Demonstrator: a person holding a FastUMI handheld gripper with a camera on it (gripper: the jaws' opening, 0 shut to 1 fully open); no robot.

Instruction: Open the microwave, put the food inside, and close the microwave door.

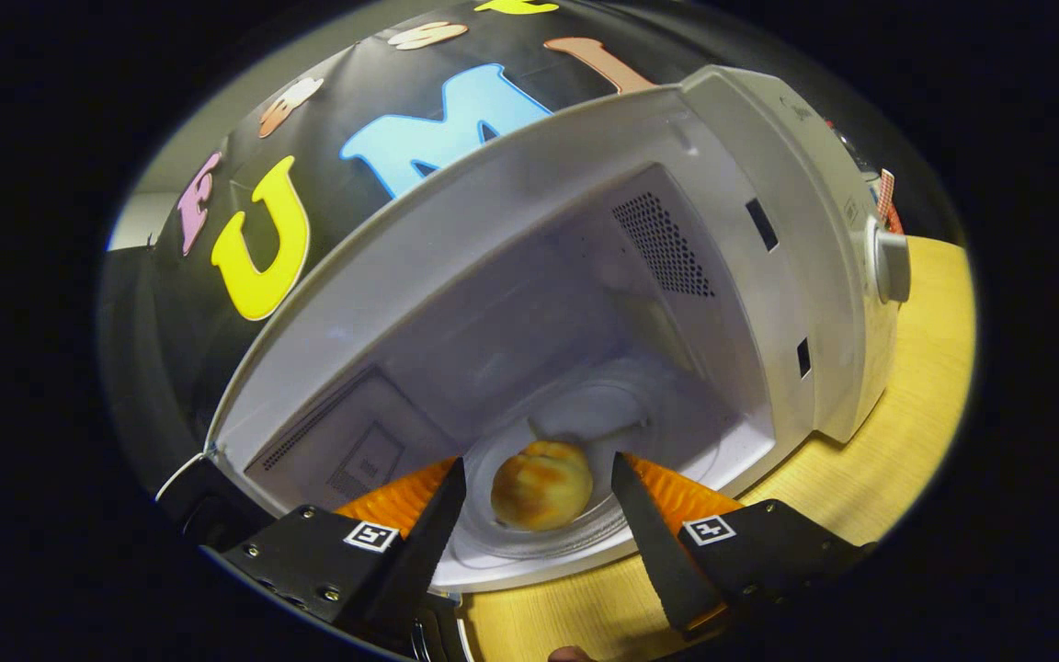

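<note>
White walls of the microwave [750, 303] cavity are seen wide open to the gripper view, so the first step of the task can be judged as done: the door has been swung aside, and what seems to be its dark edge [208, 515] is glimpsed beside the left finger, though its full position cannot be made out. A round, golden-brown bun [541, 485] is seen resting on the glass turntable [667, 432] inside the cavity, near the front lip. The gripper [539, 492] is held spread apart, with the bun lying in the gap between the two fingertips; a clear space is visible on each side of the bun, so no pressure is being applied and nothing is gripped. From this the second step is judged to be finished or all but finished: the food is inside and released. What is left is for the gripper to be drawn back out of the cavity and for the door to be pushed closed until it latches. The microwave is set on a pale wooden table [925, 405], and a round dial [891, 266] is seen on its control panel to the right. At the near edge of the table, below the fingers, a small rounded shape is visible that cannot be identified.
</note>
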